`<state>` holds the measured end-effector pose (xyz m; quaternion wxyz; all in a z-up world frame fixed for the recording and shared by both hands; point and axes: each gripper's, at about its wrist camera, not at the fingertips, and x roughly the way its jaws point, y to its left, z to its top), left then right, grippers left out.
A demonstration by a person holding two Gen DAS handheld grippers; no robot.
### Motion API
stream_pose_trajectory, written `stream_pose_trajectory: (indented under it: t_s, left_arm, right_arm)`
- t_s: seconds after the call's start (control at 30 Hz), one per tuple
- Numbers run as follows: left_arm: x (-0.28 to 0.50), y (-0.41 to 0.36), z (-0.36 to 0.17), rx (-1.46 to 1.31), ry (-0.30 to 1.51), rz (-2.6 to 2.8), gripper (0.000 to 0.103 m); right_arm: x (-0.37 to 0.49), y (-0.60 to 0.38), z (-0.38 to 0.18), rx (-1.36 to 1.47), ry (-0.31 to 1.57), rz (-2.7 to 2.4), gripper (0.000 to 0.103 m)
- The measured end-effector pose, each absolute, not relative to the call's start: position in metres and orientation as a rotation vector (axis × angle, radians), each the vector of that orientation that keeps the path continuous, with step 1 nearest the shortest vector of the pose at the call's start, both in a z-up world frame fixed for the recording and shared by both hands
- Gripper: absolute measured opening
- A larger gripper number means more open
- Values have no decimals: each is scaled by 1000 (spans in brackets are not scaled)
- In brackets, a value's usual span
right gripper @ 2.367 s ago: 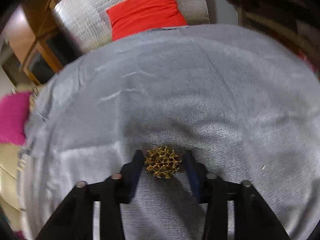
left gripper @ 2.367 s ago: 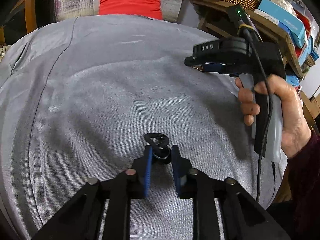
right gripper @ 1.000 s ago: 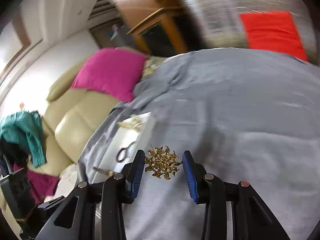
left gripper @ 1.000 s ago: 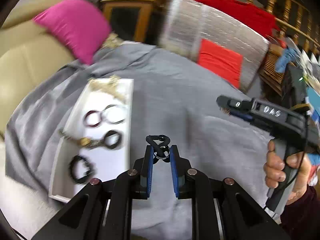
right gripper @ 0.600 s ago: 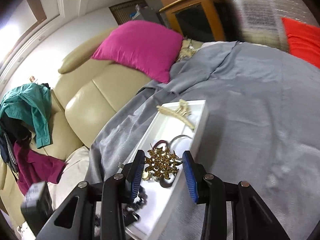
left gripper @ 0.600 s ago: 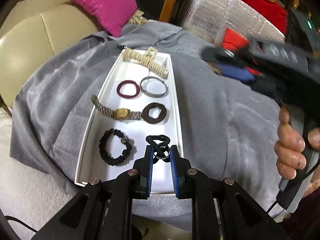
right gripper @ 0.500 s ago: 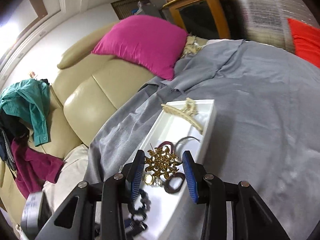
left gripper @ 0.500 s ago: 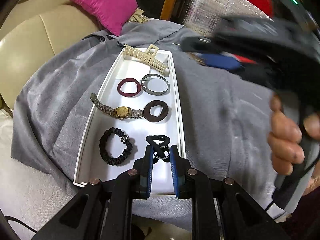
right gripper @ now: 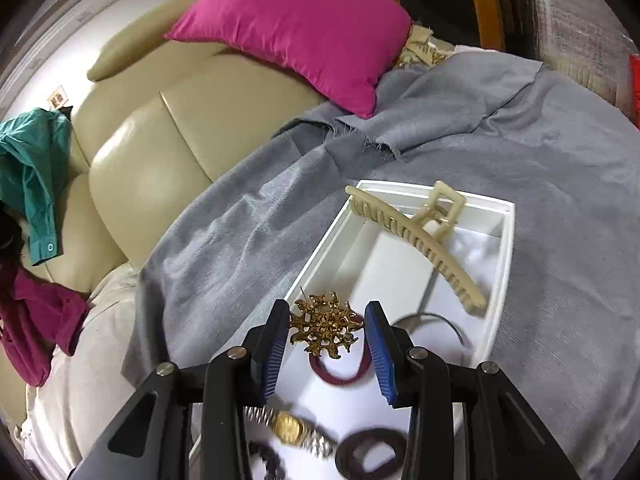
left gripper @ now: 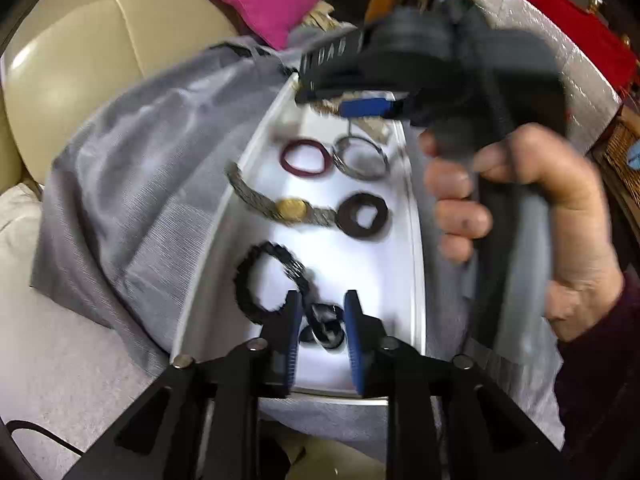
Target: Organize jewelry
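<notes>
White tray (right gripper: 505, 264) mid-frame already holds hair claw (right gripper: 416, 236), watch (left gripper: 290, 209), bands. Left hand-held gripper (left gripper: 319, 320) grips black clip (left gripper: 325, 325) low over tray's near end; right hand-held gripper (right gripper: 327, 334) grips gold brooch (right gripper: 325, 326) above tray. Both left to place.

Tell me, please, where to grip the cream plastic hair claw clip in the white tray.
Grip the cream plastic hair claw clip at its raised looped handle, coming from above. It lies diagonally across the white tray's far end; the handle stands up clear, while the long toothed body is wide.

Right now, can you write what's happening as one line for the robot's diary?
left gripper: shut on black clip | right gripper: shut on gold brooch | both over white tray
</notes>
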<state>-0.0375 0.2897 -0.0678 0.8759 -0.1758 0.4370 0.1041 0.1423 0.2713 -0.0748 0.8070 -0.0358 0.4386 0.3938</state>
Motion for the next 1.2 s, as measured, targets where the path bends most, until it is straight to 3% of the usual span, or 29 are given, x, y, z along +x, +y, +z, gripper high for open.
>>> stream_pose_trajectory:
  t_s: [0.07,0.57,0.97,1.2]
  left_arm:
    - [-41,293,-63,-370,893,232,41]
    - [-49,301,-54,-367,876,276,42]
    - [-49,295,-47,-323,841,307,42]
    - [-48,287,-39,-253,799,365,50]
  right_arm:
    - [150,279,-79,-83,949,828,41]
    - [185,305,-101,-117,1046,681,47]
    - [147,255,-48,-42,948,746,51]
    - [123,205,-26,-54,916,719,51]
